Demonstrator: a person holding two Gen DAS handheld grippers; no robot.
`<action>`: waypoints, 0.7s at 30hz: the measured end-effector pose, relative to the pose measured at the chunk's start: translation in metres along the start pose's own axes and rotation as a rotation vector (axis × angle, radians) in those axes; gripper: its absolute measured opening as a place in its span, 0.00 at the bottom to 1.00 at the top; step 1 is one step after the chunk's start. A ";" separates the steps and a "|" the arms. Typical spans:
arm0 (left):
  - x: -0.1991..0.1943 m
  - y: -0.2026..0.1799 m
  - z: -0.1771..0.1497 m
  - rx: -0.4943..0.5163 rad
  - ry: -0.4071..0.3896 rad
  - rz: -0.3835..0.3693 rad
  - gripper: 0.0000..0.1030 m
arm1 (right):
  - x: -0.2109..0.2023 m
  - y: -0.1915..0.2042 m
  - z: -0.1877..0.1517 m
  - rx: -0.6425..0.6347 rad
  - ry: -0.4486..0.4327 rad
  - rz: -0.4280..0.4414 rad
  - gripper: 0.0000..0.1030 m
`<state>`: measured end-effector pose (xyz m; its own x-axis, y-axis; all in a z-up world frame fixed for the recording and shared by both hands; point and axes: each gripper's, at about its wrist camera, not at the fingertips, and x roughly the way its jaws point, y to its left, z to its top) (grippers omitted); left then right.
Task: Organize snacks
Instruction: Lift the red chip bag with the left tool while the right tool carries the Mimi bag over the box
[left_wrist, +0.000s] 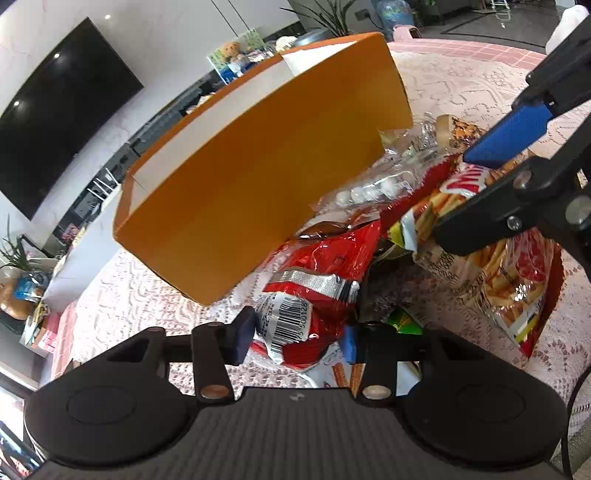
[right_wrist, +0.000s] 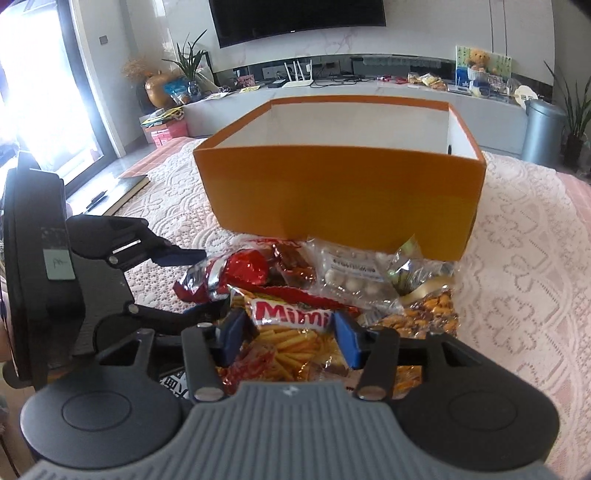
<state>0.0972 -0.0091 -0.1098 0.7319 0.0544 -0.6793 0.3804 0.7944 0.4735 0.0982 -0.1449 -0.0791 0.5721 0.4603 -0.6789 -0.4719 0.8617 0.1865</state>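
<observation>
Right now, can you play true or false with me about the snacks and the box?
1. The orange box has snacks inside. False: only its white walls show; the floor is hidden, and the snacks lie in front of it.
2. The right gripper has the Mimi chips bag between its fingers. True.
3. The left gripper is at the silver-ended red bag. True.
4. The white candy balls pack is in the left gripper. False: it lies by the box.
5. The tablecloth is plain blue. False: it is pale pink lace.

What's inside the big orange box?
The orange box shows only bare white inner walls. Its near wall hides the bottom, so whether any snacks lie in it can't be seen.
</observation>
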 end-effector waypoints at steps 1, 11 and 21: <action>-0.002 0.000 -0.001 -0.007 -0.004 0.011 0.43 | 0.000 0.001 0.000 0.001 0.000 0.000 0.49; -0.036 0.030 -0.004 -0.213 -0.034 -0.018 0.36 | -0.011 -0.003 -0.003 0.074 -0.002 0.012 0.44; -0.080 0.058 -0.002 -0.400 -0.095 -0.086 0.36 | -0.044 -0.001 0.002 0.092 -0.075 0.014 0.41</action>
<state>0.0592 0.0339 -0.0294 0.7629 -0.0637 -0.6434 0.2068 0.9669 0.1494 0.0743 -0.1654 -0.0482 0.6161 0.4839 -0.6214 -0.4184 0.8696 0.2624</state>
